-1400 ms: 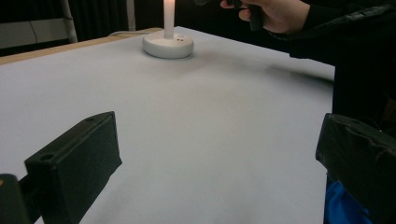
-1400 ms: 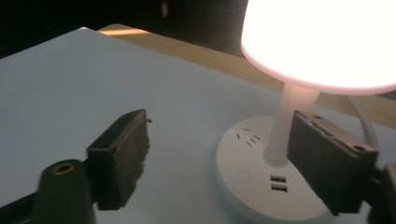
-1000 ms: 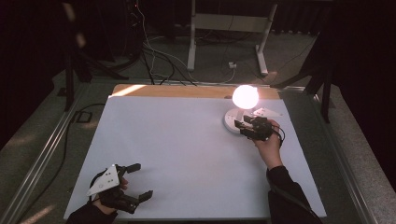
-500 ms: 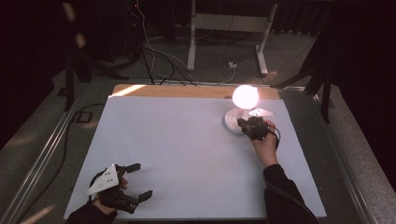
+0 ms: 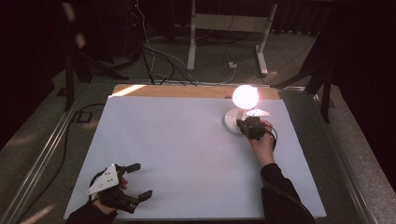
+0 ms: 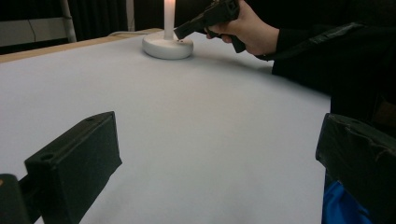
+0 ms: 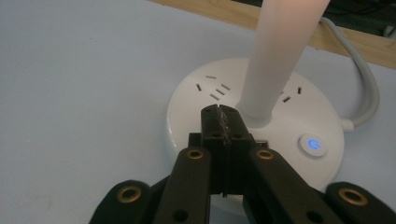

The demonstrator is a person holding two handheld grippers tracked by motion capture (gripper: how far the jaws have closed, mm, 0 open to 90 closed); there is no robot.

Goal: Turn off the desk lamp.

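A white lamp stands at the table's far right, with a glowing bulb (image 5: 245, 95) on a stem (image 7: 275, 60) above a round base (image 7: 201, 107) that has sockets. A power button (image 7: 312, 143) on the base glows blue. My right gripper (image 7: 223, 114) is shut with nothing between its jaws, which have just been closing. Its tip sits over the base right beside the stem, left of the button; whether it touches I cannot tell. The same gripper (image 5: 243, 123) reaches the base (image 5: 232, 122) from the right. My left gripper (image 5: 141, 181) rests open and empty at the near left corner.
A white sheet (image 5: 177, 149) covers the table, with a wooden strip (image 5: 187, 91) along the far edge. The lamp's white cable (image 7: 369, 93) runs off behind the base. A person's sleeve (image 6: 327, 51) lies along the right side. Floor cables and a stand are beyond the table.
The right gripper's jaws have closed, and it has sunk slightly onto the lamp base. The left gripper has stayed put.
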